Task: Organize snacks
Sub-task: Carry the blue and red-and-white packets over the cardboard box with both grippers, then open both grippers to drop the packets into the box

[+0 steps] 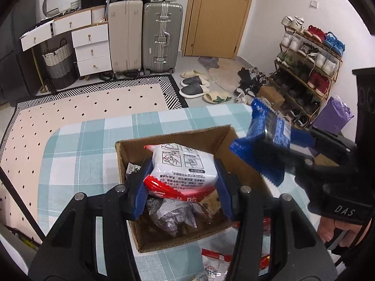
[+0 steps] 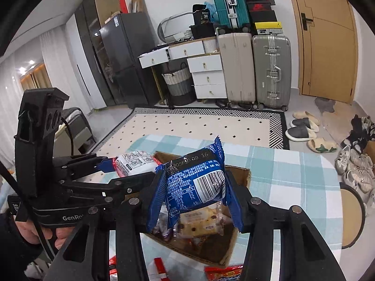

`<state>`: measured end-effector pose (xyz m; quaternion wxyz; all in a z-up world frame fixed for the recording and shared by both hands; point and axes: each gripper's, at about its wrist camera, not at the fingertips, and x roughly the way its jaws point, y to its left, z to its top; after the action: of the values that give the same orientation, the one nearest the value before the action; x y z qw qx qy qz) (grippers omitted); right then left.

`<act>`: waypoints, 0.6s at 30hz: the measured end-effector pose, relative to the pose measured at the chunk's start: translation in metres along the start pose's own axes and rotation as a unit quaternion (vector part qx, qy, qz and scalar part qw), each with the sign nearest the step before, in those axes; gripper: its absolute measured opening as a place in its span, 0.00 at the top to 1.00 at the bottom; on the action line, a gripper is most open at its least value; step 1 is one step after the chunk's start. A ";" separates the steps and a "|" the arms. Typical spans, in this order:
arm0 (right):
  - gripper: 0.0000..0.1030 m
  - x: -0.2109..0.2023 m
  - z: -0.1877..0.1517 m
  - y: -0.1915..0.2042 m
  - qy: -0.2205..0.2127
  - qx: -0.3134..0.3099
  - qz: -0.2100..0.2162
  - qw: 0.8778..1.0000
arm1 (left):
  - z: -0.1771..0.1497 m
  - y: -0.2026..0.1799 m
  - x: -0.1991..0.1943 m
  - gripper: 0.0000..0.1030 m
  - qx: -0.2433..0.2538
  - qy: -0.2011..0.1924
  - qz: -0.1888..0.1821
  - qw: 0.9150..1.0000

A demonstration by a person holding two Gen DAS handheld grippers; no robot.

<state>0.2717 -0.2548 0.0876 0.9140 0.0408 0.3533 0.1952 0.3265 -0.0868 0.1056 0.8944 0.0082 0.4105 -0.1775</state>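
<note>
The left hand-held gripper (image 1: 182, 185) is clamped on a white packet (image 1: 184, 166) right above the box (image 1: 131, 145); the right hand-held gripper (image 2: 194, 201) pinches a blue packet (image 2: 195, 180) just beside its rim. Both look mid-drop; next, release over the box, perhaps nearly full.

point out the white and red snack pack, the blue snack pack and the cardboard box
white and red snack pack (image 1: 185, 166): left wrist view, white printed face
blue snack pack (image 2: 194, 180): right wrist view, printed back
cardboard box (image 1: 164, 140): left wrist view, far inner wall
</note>
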 end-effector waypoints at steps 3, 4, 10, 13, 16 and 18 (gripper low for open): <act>0.52 0.014 -0.006 -0.003 0.009 -0.004 0.004 1.000 | -0.009 0.004 0.021 0.53 0.000 0.007 -0.002 1.000; 0.52 0.020 -0.007 -0.004 0.014 -0.006 0.003 1.000 | -0.011 0.004 0.026 0.53 0.000 0.008 0.000 1.000; 0.52 0.040 -0.023 -0.009 0.031 -0.008 0.003 0.999 | -0.020 0.013 0.053 0.53 -0.005 0.021 0.000 1.000; 0.52 0.046 -0.027 -0.012 0.034 -0.004 0.006 0.999 | -0.020 0.016 0.063 0.53 -0.004 0.026 0.003 1.000; 0.50 0.046 -0.026 -0.015 0.030 0.002 0.009 0.999 | -0.019 0.016 0.066 0.50 -0.004 0.031 0.019 0.999; 0.48 0.038 -0.027 -0.014 0.022 0.002 0.007 1.000 | -0.019 0.019 0.065 0.48 -0.012 0.033 0.014 0.999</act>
<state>0.2845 -0.2548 0.0404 0.9045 0.0408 0.3738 0.2013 0.3580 -0.0858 0.0427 0.8829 0.0087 0.4414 -0.1596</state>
